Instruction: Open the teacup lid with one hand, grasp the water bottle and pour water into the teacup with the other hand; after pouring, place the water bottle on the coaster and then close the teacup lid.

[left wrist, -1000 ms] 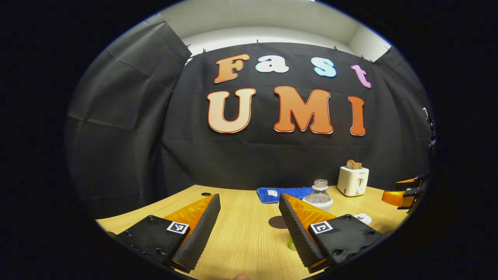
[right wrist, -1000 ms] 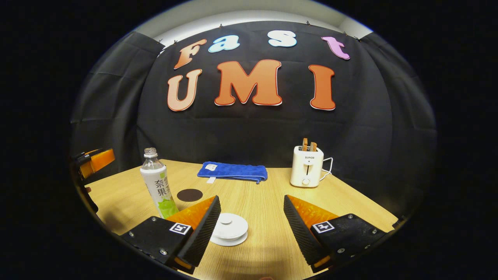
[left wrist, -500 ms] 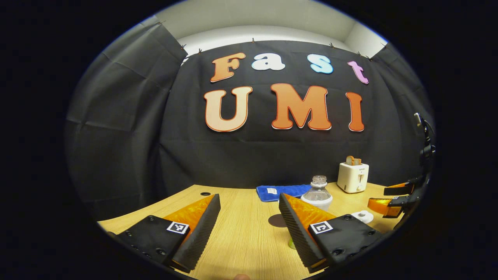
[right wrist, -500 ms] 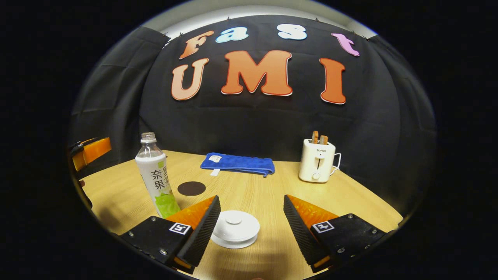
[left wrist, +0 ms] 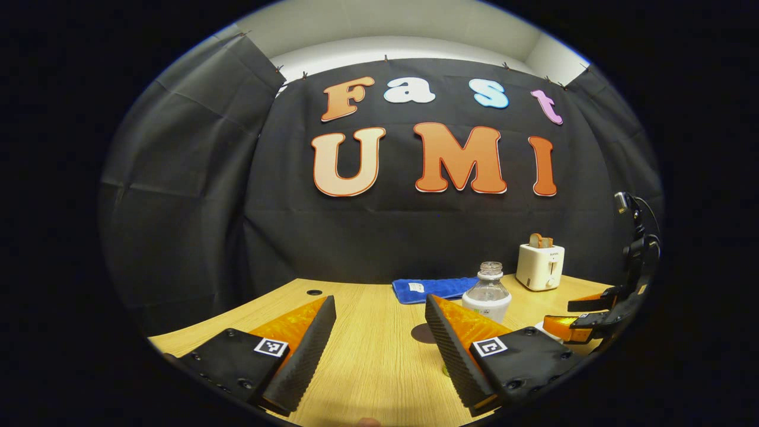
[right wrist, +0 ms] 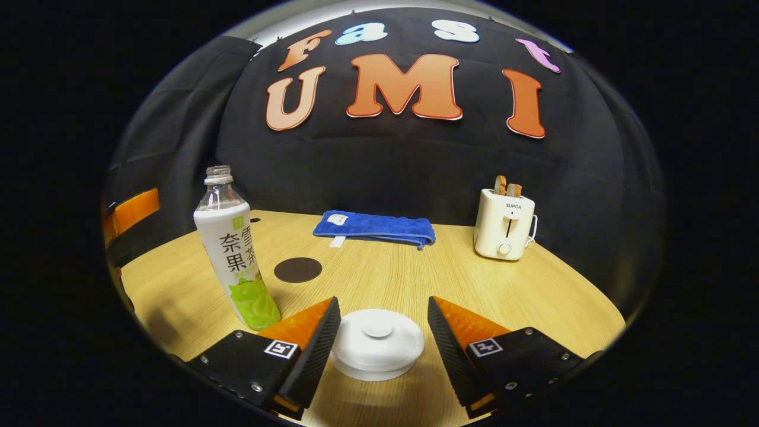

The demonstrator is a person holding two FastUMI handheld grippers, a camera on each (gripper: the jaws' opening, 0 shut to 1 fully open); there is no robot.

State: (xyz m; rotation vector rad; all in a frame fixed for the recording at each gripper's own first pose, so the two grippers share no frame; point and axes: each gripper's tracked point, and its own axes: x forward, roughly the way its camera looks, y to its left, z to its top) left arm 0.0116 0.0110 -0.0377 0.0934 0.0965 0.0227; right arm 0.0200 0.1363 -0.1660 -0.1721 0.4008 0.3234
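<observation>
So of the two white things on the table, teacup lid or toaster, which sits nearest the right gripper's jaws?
The teacup lid, the low round one with a knob, lies between the right gripper's open jaws. The toaster stands tall far back, near the wall.

In your right gripper view, the teacup (right wrist: 378, 353) is sitting on the table (right wrist: 474, 284) between your right gripper (right wrist: 379, 338) fingers; the bottle (right wrist: 236, 249) is standing to its left; the coaster (right wrist: 297, 269) is lying just right of the bottle, farther back; the towel (right wrist: 375, 228) is lying behind that; the toaster (right wrist: 505, 223) is standing at the towel's right.
</observation>
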